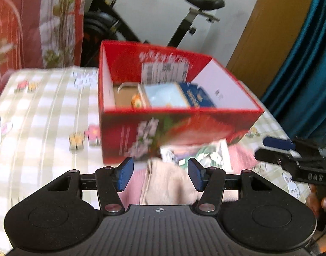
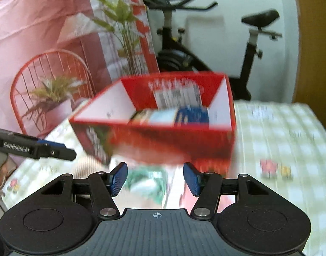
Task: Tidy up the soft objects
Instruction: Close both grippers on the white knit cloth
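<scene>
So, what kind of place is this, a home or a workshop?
Most likely a room in a home. A black exercise bike stands by the white wall, a table with a green-checked cloth with cartoon prints holds an open red cardboard box, and a teal curtain hangs at one side.

White wall [image 2: 205,34], black exercise bike [image 2: 205,49], wooden door [image 1: 269,32], teal curtain [image 1: 307,74].
</scene>
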`<state>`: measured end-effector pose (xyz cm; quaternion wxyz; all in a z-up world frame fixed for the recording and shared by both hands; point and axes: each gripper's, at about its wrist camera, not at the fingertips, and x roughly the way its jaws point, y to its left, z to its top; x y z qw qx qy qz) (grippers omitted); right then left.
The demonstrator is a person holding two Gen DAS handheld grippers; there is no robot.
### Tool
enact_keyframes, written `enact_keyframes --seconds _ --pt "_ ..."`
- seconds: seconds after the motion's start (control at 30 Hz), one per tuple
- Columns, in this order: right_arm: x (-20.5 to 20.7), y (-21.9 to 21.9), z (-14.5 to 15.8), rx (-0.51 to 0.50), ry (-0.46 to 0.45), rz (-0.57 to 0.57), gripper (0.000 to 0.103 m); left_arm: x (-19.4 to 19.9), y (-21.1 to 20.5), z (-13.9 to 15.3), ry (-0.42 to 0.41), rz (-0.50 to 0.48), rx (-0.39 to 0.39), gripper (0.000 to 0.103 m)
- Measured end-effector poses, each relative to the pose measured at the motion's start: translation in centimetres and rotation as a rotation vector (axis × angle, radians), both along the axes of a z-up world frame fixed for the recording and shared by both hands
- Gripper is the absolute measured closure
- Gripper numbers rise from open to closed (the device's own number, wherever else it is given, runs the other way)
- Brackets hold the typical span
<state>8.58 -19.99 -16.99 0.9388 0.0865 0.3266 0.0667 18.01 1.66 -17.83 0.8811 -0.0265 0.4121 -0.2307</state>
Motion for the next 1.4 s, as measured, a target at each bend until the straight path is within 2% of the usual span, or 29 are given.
enact_keyframes --seconds 0.3,0.4,0.5,0.57,0.6,0.63,0.67,0.83,0.87,0.9,1.23,1.4 --pt "-3.1 -1.2 -4.1 0.030 0.121 -0.068 0.048 0.1 -0.4 -3.3 0.067 0.008 -0.049 0.048" --pt "-3.3 -1.7 -5.2 0.029 0.146 -0.084 0.047 0.4 -0.6 -4.3 0.072 0.011 -0.037 0.048" --pt "-3.1 -2.1 -6.1 0.046 0.162 -0.090 0.047 0.5 -0.3 -5.2 0.094 0.029 -0.068 0.053" --pt "-3.0 -2.3 -6.4 0.074 0.166 -0.088 0.048 0.3 -0.3 -5.2 0.088 0.023 -0.073 0.061" --pt "-2.9 -2.3 -6.5 0.085 0.164 -0.085 0.053 0.2 -0.4 -5.1 0.082 0.015 -0.074 0.069" --pt "-2.9 -2.3 -6.4 0.099 0.163 -0.078 0.057 0.0 -0.5 -4.9 0.073 0.003 -0.075 0.077" --pt "-2.9 -2.3 -6.4 0.111 0.163 -0.073 0.062 -0.3 -0.6 -4.6 0.060 -0.010 -0.069 0.081" --pt "-3.1 -2.4 -5.3 0.133 0.125 -0.063 0.073 -1.3 -1.2 -3.5 -0.005 -0.028 -0.035 0.086" --pt "-3.2 -2.5 -4.9 0.133 0.114 -0.063 0.082 -1.6 -1.1 -3.3 -0.013 -0.024 -0.041 0.087" --pt "-3.2 -2.6 -4.6 0.132 0.103 -0.061 0.083 -1.7 -0.9 -3.1 -0.018 -0.020 -0.045 0.088" --pt "-3.3 -2.1 -1.1 0.120 -0.008 -0.027 0.083 -4.0 0.5 -0.6 -0.084 0.033 -0.108 0.088" --pt "-3.5 -1.6 -0.3 0.130 -0.051 -0.008 0.083 -5.5 1.3 0.0 -0.106 0.091 -0.147 0.088"
